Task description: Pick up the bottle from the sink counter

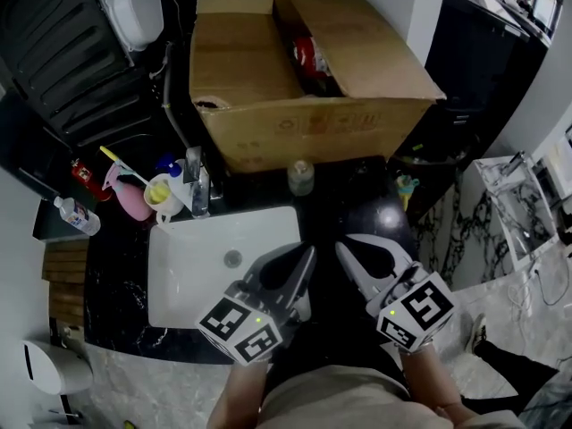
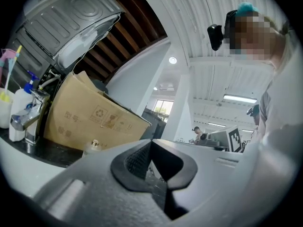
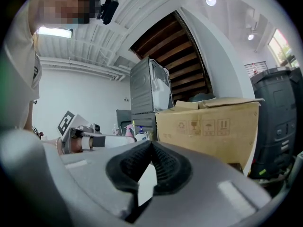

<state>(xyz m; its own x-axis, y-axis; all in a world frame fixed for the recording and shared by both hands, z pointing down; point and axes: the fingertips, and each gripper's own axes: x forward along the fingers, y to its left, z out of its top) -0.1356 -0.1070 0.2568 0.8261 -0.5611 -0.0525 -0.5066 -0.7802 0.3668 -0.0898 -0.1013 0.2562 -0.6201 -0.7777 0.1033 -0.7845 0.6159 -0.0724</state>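
A small pale bottle (image 1: 301, 177) with a light cap stands upright on the black counter (image 1: 357, 204), just in front of the cardboard box. It shows low in the left gripper view as the bottle (image 2: 94, 145), beyond the jaws. My left gripper (image 1: 309, 254) hovers over the right rim of the white sink (image 1: 179, 275), shut and empty. My right gripper (image 1: 342, 248) is beside it over the counter, also shut with nothing held. Both point toward the box and stay well short of the bottle. In their own views the left gripper (image 2: 151, 143) and right gripper (image 3: 151, 144) have pads touching.
A large open cardboard box (image 1: 304, 88) fills the back of the counter. A chrome faucet (image 1: 198, 186), a yellow cup (image 1: 161, 191), a pink spray bottle (image 1: 132, 197) and a blue-topped dispenser (image 1: 170, 164) crowd the sink's back left. A clear bottle (image 1: 76, 214) lies farther left.
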